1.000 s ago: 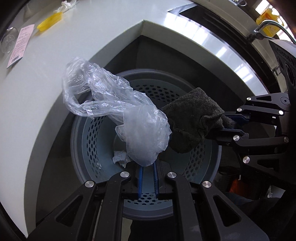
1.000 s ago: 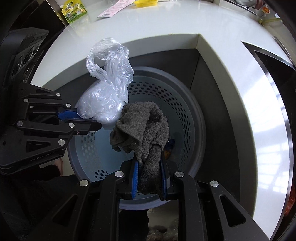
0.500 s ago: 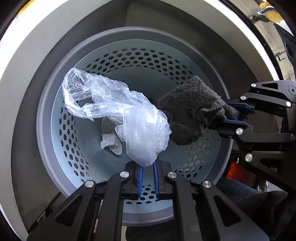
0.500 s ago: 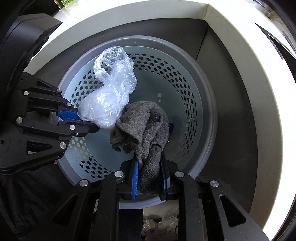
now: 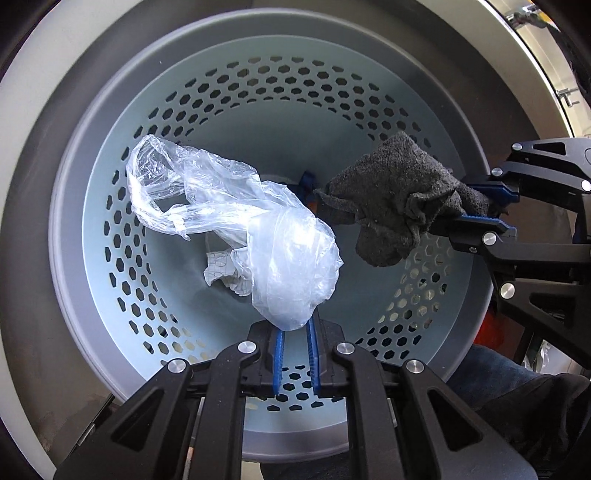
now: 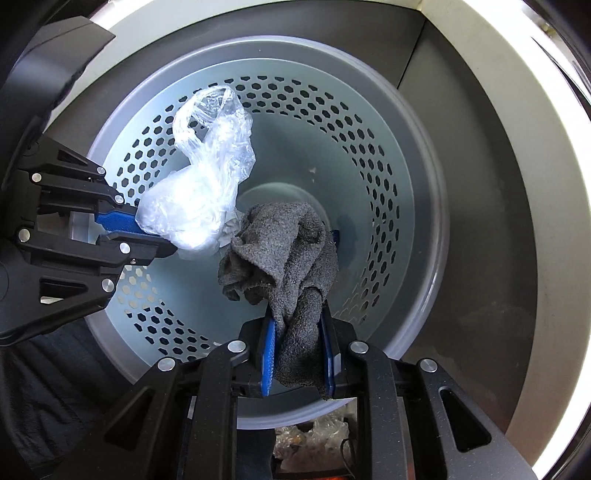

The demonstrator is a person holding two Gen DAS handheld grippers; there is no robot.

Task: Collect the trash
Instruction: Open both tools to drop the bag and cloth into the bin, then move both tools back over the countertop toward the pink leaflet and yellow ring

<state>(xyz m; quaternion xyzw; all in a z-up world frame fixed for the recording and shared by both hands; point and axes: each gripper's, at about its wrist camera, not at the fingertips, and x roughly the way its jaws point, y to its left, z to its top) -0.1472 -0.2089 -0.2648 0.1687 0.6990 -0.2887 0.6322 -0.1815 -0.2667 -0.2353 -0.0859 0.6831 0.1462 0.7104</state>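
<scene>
Over the mouth of the perforated bin [image 5: 110, 236], tucked into the corner of a white counter [image 6: 554, 229], both tongs point down so their loads fall straight inside. Right gripper [image 6: 297, 354] clenches a grey rag [image 6: 291, 258] near the centre; left gripper [image 5: 295, 343], easing apart, still pinches a clear plastic bag [image 5: 258, 236] above crumpled paper [image 5: 221, 273] on the bottom.

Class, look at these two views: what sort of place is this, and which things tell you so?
Probably a kitchen or utility corner, though little shows: a perforated bin beside a pale counter, and what may be a tap at the top right.
</scene>
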